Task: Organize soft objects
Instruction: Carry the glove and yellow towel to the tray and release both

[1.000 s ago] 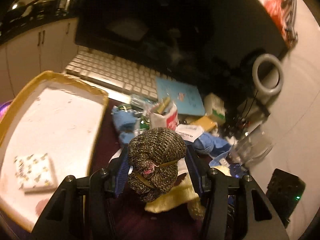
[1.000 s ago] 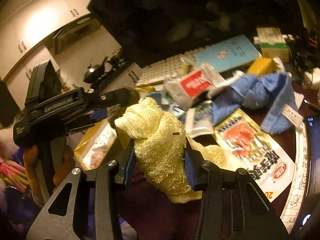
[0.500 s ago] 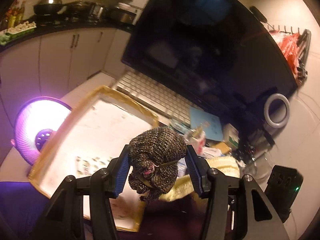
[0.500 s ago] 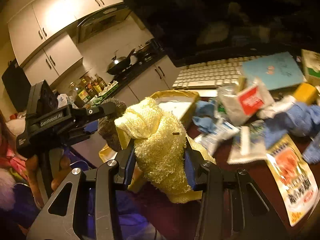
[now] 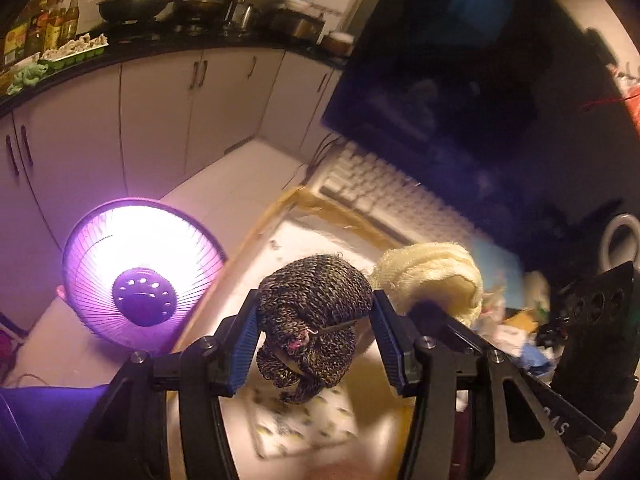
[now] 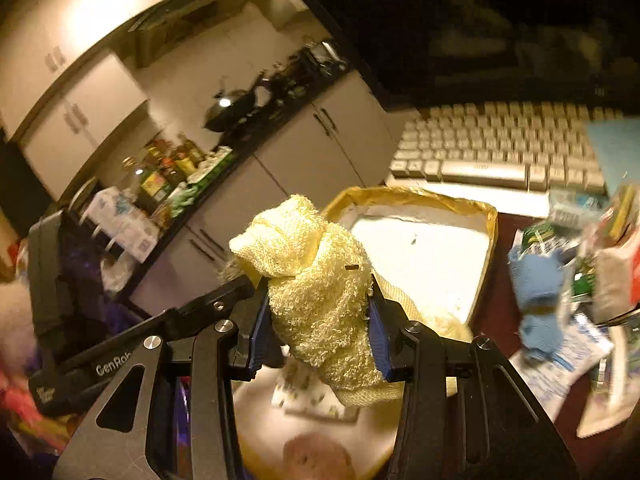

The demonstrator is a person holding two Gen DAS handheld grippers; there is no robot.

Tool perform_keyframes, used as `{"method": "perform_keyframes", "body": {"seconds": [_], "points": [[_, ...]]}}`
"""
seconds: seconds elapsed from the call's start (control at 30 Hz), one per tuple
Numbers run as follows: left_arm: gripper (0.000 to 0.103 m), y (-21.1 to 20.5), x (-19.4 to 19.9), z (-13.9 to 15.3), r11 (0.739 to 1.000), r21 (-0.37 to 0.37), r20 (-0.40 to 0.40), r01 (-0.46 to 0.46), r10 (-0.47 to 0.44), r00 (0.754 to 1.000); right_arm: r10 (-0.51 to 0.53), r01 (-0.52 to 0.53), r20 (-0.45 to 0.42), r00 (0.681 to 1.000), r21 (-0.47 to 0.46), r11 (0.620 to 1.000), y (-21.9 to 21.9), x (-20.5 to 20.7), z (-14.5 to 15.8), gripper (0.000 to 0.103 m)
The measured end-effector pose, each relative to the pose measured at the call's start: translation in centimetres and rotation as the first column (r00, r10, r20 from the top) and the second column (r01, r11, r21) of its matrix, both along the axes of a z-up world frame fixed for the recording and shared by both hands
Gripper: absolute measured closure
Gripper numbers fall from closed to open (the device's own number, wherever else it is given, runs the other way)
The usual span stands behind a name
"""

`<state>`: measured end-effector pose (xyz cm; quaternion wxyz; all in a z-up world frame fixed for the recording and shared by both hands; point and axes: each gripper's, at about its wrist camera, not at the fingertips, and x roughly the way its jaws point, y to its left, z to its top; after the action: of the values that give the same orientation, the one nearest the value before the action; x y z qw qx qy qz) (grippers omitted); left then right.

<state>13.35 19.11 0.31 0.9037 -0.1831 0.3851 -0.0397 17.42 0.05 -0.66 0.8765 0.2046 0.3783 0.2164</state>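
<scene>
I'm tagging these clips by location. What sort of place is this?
Most likely a home: a cluttered desk set right beside a kitchen. A keyboard lies under a dark monitor, a wok and bottles stand on a counter over white cabinets, and a glowing heater stands nearby.

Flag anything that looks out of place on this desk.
Packets and a blue cloth lie jumbled right of the tray, some against the keyboard; they look strewn, not sorted.

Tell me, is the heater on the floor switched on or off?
On. The round heater glows bright pink-white behind its wire grille in the left wrist view, beside the box.
</scene>
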Motion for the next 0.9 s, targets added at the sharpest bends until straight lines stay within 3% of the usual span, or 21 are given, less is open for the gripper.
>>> {"method": "perform_keyframes", "body": {"seconds": [0.2, 0.3, 0.37, 0.47, 0.53, 0.57, 0.9], "points": [[0.049, 0.6, 2.2, -3.0, 1.000, 0.026, -0.099, -0.009, 0.012, 0.995, -0.009, 0.007, -0.106, 0.994, -0.019, 1.000, 0.4, 2.5, -3.9, 0.061], [0.047, 1.1, 2.4, -3.4, 1.000, -0.018, -0.123, -0.017, 0.015, 0.992, -0.023, 0.020, -0.104, 0.994, -0.030, 0.999, 0.5, 2.5, -4.1, 0.059], [0.039, 1.6, 2.4, -3.5, 0.999, -0.045, -0.128, -0.030, 0.024, 0.991, -0.021, 0.018, -0.102, 0.995, -0.025, 1.000, 0.6, 2.6, -4.2, 0.057], [0.033, 2.3, 2.0, -3.3, 0.994, -0.104, -0.113, -0.033, 0.021, 0.993, -0.003, 0.004, -0.077, 0.997, 0.015, 1.000, 0.6, 2.3, -3.9, 0.045], [0.026, 2.9, 1.4, -3.2, 0.985, -0.169, -0.091, -0.037, 0.021, 0.996, -0.021, 0.021, -0.053, 0.998, -0.001, 1.000, 0.7, 1.9, -3.5, 0.029], [0.024, 2.9, 1.1, -3.1, 0.983, -0.180, -0.083, -0.035, 0.020, 0.996, -0.031, 0.031, -0.046, 0.998, -0.004, 1.000, 0.6, 1.6, -3.3, 0.029], [0.024, -1.5, -2.1, -0.8, 0.998, 0.052, -0.008, -0.044, 0.045, 0.999, -0.026, 0.024, 0.031, 0.999, 0.080, 0.997, -4.2, -2.4, 0.0, 0.029]]}}
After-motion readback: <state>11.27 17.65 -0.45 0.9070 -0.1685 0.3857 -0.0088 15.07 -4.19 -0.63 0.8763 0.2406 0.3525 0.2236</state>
